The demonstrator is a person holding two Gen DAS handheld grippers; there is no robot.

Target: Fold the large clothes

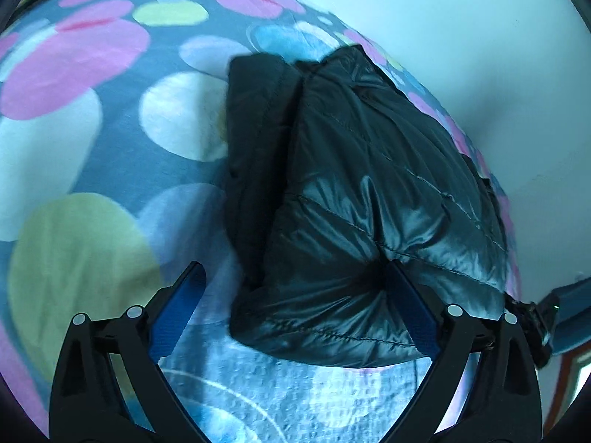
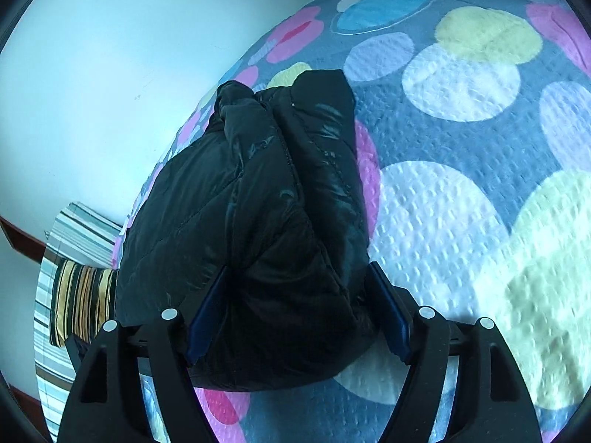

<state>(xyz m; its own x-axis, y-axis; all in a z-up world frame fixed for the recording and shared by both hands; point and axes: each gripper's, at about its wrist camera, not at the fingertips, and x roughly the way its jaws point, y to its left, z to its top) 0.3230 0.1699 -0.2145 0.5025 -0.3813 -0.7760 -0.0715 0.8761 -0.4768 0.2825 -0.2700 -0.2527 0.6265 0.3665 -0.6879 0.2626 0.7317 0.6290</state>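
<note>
- Pale blue-white wall (image 1: pixel 461 37) runs along the far edge of a textured grey bedspread printed with pink, white, green and blue circles (image 2: pixel 461 192).
- Glossy black quilted puffer jacket (image 1: pixel 354 192), folded into a bulky bundle, lies on the bedspread close to that wall-side edge.
- Left gripper (image 1: pixel 295 277): jaws spread wide, its right blue pad pressing the bundle's near end, the other over bare cover.
- Right gripper (image 2: pixel 297 277): jaws wide, straddling the jacket's near end; whether they pinch it is unclear.
- Open bedspread stretches broadly away from the wall.
- Striped yellow-and-black cushion (image 2: pixel 81 302) sits beside the bundle.
</note>
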